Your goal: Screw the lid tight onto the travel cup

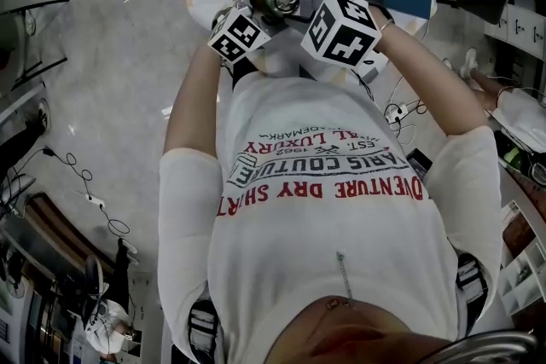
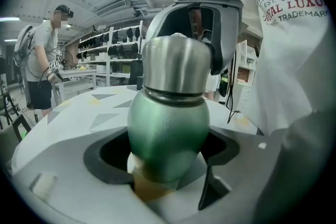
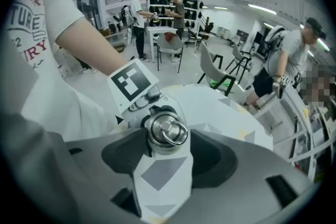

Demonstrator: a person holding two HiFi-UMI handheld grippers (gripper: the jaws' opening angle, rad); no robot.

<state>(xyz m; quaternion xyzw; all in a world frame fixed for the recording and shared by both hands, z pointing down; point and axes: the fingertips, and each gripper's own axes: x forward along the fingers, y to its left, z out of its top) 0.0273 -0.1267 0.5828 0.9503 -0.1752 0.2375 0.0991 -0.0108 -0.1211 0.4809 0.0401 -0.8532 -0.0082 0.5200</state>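
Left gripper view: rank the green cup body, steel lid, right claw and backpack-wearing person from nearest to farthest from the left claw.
1. Green cup body: gripped, bottom centre.
2. Steel lid: just beyond, atop the cup.
3. Right claw: closed round the lid's far end.
4. Person with backpack: far left, background.

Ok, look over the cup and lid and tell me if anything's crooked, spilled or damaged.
Nothing stands out. The lid sits straight on the green travel cup, and the seam is even along the visible side. The left gripper clamps the cup's body, the right gripper the lid. No spill or dent shows.
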